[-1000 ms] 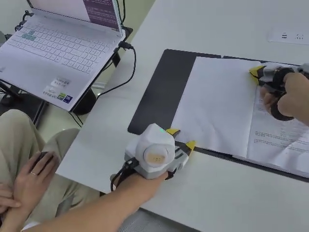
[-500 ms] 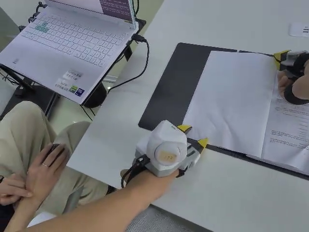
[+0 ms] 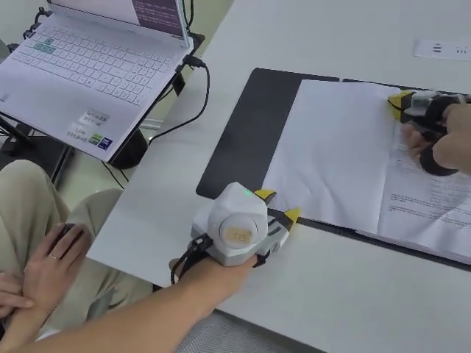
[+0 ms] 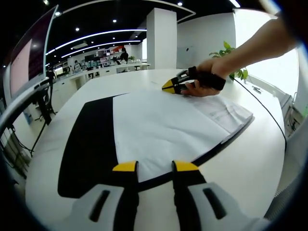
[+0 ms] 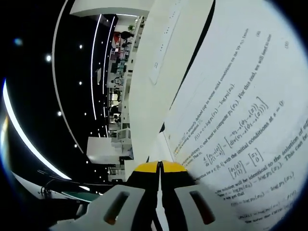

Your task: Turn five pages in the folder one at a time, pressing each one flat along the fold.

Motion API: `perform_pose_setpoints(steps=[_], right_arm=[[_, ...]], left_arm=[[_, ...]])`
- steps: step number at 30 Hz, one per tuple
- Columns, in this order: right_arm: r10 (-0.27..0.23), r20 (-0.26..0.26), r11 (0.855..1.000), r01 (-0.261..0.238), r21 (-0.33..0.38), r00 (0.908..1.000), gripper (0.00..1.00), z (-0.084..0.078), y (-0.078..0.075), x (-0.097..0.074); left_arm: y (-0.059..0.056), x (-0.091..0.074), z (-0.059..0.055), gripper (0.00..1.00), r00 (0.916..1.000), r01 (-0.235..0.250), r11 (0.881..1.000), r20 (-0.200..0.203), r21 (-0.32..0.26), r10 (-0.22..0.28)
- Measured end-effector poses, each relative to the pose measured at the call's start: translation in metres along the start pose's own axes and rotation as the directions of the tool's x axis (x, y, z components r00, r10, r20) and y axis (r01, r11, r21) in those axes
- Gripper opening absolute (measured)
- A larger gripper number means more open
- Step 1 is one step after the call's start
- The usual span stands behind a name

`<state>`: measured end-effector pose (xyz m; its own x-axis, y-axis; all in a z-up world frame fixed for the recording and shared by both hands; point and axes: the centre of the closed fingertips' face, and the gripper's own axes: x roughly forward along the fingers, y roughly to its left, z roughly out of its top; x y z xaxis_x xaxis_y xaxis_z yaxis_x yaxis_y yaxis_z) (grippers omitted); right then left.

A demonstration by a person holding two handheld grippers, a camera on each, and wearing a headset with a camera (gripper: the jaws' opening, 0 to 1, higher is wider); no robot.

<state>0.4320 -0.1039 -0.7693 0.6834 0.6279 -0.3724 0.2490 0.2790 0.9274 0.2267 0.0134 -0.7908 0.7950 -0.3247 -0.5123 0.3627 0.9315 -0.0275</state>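
The folder lies open on the white table, with its black left cover (image 3: pixel 246 140) (image 4: pixel 86 144) bare. A blank white turned page (image 3: pixel 331 154) (image 4: pixel 159 125) lies flat on it, and a printed page (image 3: pixel 430 202) (image 5: pixel 231 125) lies to the right. My right gripper (image 3: pixel 401 103) (image 4: pixel 172 85) (image 5: pixel 159 167) is shut, with its yellow tips down on the paper at the far end of the fold. My left gripper (image 3: pixel 277 206) (image 4: pixel 155 166) stands open at the folder's near edge, its jaws apart with nothing between them.
An open laptop (image 3: pixel 96 73) stands on a raised stand off the table's left edge, its cable (image 3: pixel 197 95) hanging beside it. A person's hands (image 3: pixel 44 272) rest on a lap at lower left. A white socket plate (image 3: pixel 441 50) is set into the table beyond the folder.
The head camera has swung right and then back. My right gripper stays at the far end of the fold, shifting only slightly along it. The left gripper rests in the same place.
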Motion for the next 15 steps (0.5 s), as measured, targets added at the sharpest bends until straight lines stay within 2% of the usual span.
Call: perform_pose_setpoints(steps=[4,8,10,15], right_arm=[[0.005,-0.054,1.000,-0.005,-0.003,0.9985,0.00,-0.014,-0.002,-0.011],[0.011,-0.084,1.000,-0.011,-0.001,0.9964,0.00,-0.023,-0.006,-0.022],[0.021,-0.120,1.000,-0.021,0.003,0.9925,0.00,-0.034,-0.009,-0.030],[0.032,-0.165,0.999,-0.031,0.008,0.9858,0.00,-0.052,-0.015,-0.047]], left_arm=[[0.000,0.000,0.000,0.26,1.0000,0.001,1.000,-0.002,0.003,-0.001],[0.000,0.000,0.000,0.26,1.0000,0.000,1.000,-0.003,0.001,0.000],[0.000,0.000,0.000,0.26,1.0000,0.000,1.000,-0.003,0.002,0.000],[-0.001,-0.001,0.000,0.26,1.0000,0.000,1.000,-0.004,0.004,0.000]])
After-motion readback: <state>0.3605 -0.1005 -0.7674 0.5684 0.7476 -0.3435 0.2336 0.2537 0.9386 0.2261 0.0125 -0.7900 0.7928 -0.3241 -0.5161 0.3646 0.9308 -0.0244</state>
